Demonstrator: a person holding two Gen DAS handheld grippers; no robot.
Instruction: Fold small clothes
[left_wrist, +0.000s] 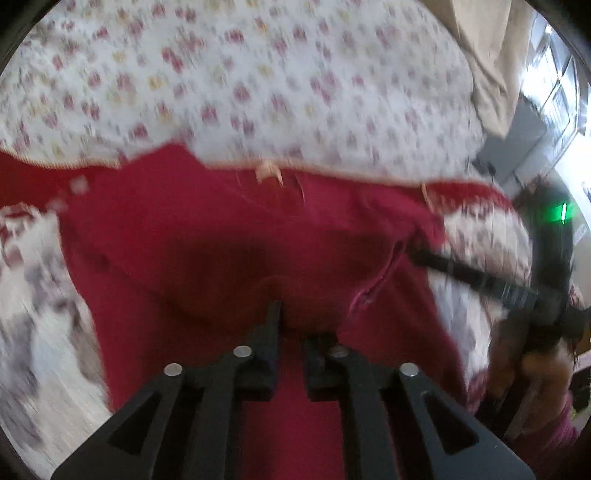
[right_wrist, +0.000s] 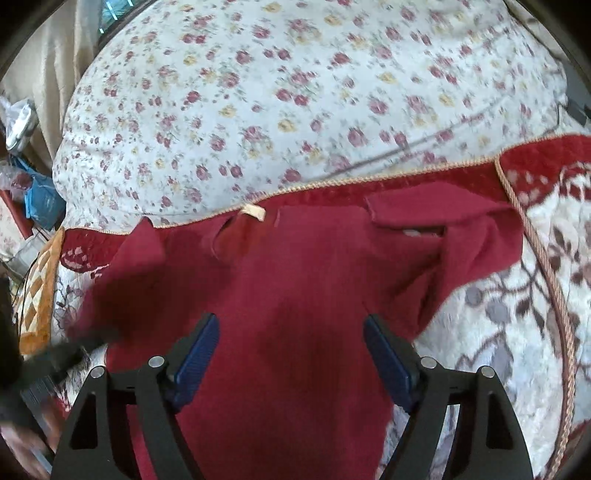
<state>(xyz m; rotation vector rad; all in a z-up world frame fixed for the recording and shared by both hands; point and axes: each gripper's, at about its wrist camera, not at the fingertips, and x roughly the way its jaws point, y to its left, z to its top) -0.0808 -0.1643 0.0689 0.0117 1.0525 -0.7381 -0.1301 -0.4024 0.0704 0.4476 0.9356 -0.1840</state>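
While blur smears the left view, left claw (left_wrist: 291, 325) nearly closed over red garment (right_wrist: 295, 295), grip unclear, right claw (right_wrist: 290, 332) open.

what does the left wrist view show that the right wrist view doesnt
Only the left wrist view shows the left hand-held gripper with its jaws close together above the red garment, nothing clearly pinched, and a green light at far right.

Only the right wrist view shows the right hand-held gripper with blue pads wide apart, an orange patterned cloth and blue bags at left.

Both show the garment, the floral quilt, the red-bordered blanket and a cream tag.
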